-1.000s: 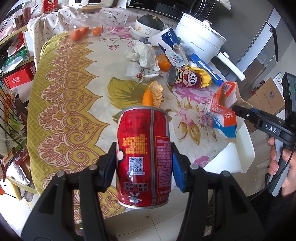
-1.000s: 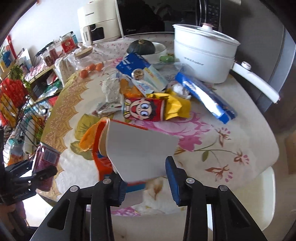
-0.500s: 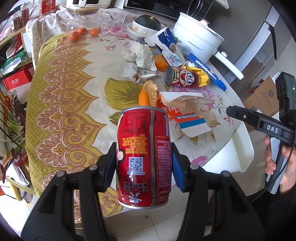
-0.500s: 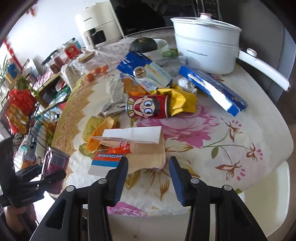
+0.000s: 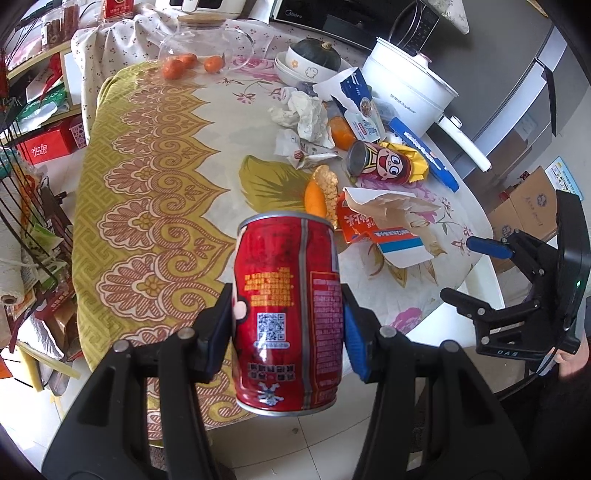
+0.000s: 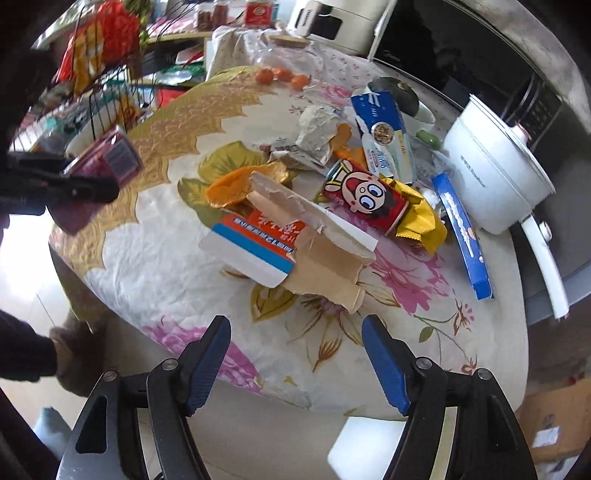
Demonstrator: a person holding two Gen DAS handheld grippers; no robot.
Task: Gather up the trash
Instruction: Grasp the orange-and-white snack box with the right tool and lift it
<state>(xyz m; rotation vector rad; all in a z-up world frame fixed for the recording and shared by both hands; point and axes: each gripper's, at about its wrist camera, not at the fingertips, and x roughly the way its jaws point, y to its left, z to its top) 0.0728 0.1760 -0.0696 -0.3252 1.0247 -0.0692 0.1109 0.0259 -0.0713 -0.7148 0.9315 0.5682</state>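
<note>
We are in a home kitchen or dining corner. A round table (image 5: 155,206) with a flowered cloth fills the middle of both views. At the upper right of the left wrist view stands a white electric cooking pot (image 5: 410,85), with a microwave (image 5: 332,14) along the top edge behind it. Bowls (image 5: 299,68) holding a dark green squash (image 5: 317,55) sit just left of the pot. At the far left, shelves (image 5: 33,85) are crowded with packets and boxes. Cardboard boxes (image 5: 528,210) sit on the floor at the right.

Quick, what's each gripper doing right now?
Left gripper: shut on the red can.
Right gripper: jaws opening, nothing between them.
</note>
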